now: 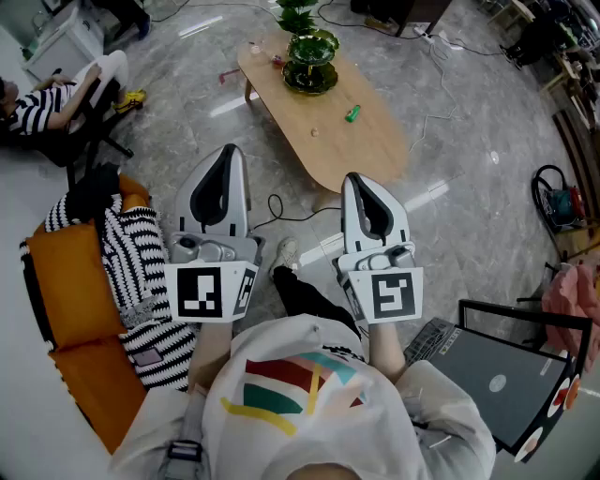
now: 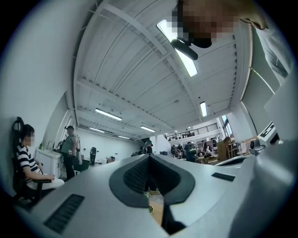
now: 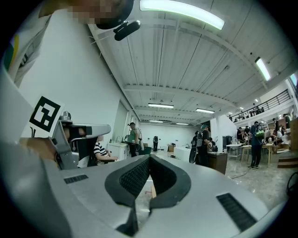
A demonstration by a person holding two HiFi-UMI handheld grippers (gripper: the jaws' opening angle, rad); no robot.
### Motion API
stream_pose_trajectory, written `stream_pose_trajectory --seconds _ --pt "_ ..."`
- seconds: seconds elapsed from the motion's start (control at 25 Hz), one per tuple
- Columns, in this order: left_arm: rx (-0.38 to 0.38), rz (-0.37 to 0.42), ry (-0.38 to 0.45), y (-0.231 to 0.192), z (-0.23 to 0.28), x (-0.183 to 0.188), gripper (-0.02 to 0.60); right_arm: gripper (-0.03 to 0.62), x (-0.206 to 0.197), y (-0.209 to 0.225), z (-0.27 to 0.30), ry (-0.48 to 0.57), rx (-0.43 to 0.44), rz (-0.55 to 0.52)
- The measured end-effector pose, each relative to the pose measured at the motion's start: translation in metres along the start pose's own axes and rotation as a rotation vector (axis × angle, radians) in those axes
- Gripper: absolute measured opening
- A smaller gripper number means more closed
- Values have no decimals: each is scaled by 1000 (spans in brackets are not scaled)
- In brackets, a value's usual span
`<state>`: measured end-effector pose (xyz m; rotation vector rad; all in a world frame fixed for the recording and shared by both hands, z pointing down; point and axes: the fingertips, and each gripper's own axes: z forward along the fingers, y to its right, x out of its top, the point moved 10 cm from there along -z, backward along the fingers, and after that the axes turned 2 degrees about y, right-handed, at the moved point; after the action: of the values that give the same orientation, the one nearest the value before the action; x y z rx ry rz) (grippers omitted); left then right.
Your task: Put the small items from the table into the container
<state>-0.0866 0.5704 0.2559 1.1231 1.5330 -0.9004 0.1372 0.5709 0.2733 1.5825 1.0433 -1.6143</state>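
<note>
Lying loose on the low wooden table (image 1: pixel 366 150): a small green item (image 1: pixel 352 113) near its right edge, a paler bit (image 1: pixel 315 132) near it, reddish bits (image 1: pixel 253 47) beyond the green tiered dish (image 1: pixel 310 64). Looked light and rigid, perhaps apt to roll; best pinched across the middle. Held left gripper (image 1: pixel 230 152) and right gripper (image 1: pixel 355 180) closed tight, empty, well short of the table, open floor (image 1: pixel 450 141) between.

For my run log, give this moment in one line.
left tongs: shut, empty | right tongs: shut, empty | green item: on table, untouched

The location was a large open laboratory hall: high ribbed ceiling (image 2: pixel 139 69), strip lights (image 3: pixel 179 11), mezzanine (image 3: pixel 267 106), workbenches (image 3: pixel 240 145), floor cables (image 1: pixel 442 75).
</note>
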Motion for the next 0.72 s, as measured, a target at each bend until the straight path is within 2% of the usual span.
stream_pose_trajectory --seconds 0.32,0.72 --pt "27 19 -16 2 -8 0 6 12 -3 4 -11 14 -7 13" --pt "-13 46 -22 -14 30 -21 6 14 -34 26 23 67 -20 150"
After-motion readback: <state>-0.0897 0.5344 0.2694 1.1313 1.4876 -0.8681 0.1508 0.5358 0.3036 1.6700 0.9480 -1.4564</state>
